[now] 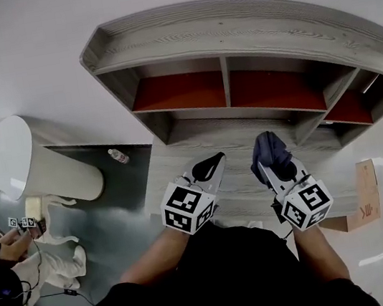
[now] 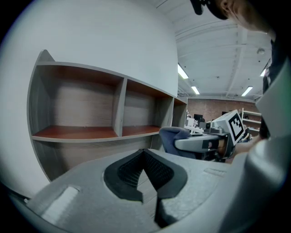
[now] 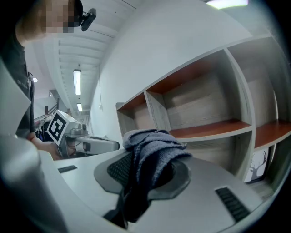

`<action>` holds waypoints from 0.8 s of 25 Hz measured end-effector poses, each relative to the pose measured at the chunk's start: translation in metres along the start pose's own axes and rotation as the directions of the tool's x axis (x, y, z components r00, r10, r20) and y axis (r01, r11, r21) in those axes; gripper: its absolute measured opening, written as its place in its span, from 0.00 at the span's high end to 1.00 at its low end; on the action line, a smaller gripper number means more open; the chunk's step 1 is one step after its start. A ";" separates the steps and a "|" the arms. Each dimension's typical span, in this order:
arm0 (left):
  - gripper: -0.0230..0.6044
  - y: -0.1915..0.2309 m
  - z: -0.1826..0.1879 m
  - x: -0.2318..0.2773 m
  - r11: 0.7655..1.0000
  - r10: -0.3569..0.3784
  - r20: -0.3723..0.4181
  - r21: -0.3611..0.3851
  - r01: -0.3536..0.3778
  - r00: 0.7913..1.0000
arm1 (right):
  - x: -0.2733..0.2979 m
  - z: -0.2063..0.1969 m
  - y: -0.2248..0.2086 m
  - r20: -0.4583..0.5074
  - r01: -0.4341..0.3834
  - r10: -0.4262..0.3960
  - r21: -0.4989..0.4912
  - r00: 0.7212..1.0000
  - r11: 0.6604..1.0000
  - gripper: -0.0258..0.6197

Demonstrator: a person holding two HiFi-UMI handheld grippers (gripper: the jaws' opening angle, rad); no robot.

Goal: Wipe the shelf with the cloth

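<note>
A grey wooden shelf unit [image 1: 244, 34] with red-brown boards stands against the white wall. It shows in the left gripper view as the shelf [image 2: 77, 132] and in the right gripper view as the shelf [image 3: 213, 129]. My right gripper [image 1: 271, 157] is shut on a dark blue-grey cloth [image 1: 267, 149], bunched between its jaws, the cloth [image 3: 150, 154] spilling over the pads. My left gripper [image 1: 208, 167] is shut and holds nothing, its tips meeting in the left gripper view [image 2: 144, 152]. Both hover in front of the shelf's lower counter [image 1: 197, 140].
A white cylindrical bin [image 1: 27, 169] lies to the left with a small bottle [image 1: 118, 156] beside it. A cardboard box [image 1: 362, 196] stands at the right. Another person's hands [image 1: 10, 244] hold grippers at the far left.
</note>
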State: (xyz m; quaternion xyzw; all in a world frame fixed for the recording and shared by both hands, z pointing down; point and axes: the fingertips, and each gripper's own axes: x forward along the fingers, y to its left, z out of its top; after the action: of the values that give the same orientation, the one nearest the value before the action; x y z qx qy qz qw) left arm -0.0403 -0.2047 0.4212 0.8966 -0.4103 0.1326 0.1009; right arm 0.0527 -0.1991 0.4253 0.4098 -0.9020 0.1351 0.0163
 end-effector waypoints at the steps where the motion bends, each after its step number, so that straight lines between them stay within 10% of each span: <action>1: 0.95 0.004 0.000 0.000 1.000 -0.006 0.001 0.001 0.006 1.000 | 0.005 0.003 0.000 0.000 0.008 -0.008 -0.004 1.000 1.000 0.81; 20: 0.95 0.052 -0.006 -0.013 0.999 -0.045 0.002 -0.015 0.045 0.999 | 0.111 0.130 -0.050 0.041 0.199 -0.195 -0.219 0.980 0.955 0.81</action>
State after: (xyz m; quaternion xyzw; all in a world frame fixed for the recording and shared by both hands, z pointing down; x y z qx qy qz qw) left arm -0.0892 -0.2276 0.4262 0.9049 -0.3910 0.1266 0.1103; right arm 0.0262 -0.3456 0.3268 0.4945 -0.8662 0.0275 0.0669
